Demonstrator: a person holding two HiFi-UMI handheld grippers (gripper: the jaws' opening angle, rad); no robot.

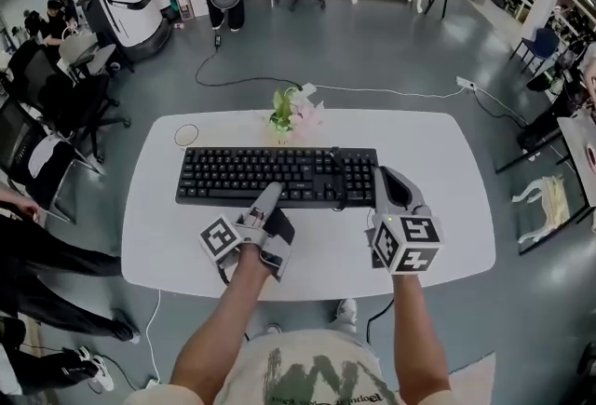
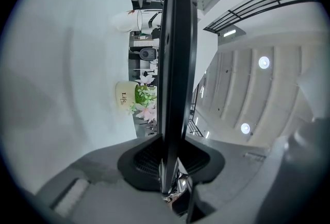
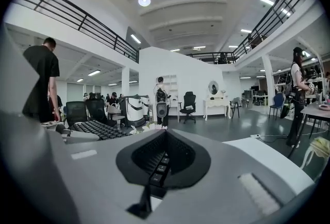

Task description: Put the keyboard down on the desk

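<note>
Your left gripper (image 1: 271,194) pinches the near long edge of the black keyboard (image 1: 251,172), its jaws pressed onto the thin rim. Your right gripper (image 1: 384,178) clamps the keyboard's right end, with keys showing between its jaws. The keyboard lies level over the white desk (image 1: 447,208), just on your side of the small flower pot (image 1: 284,119). It is centred roughly on that pot.
</note>
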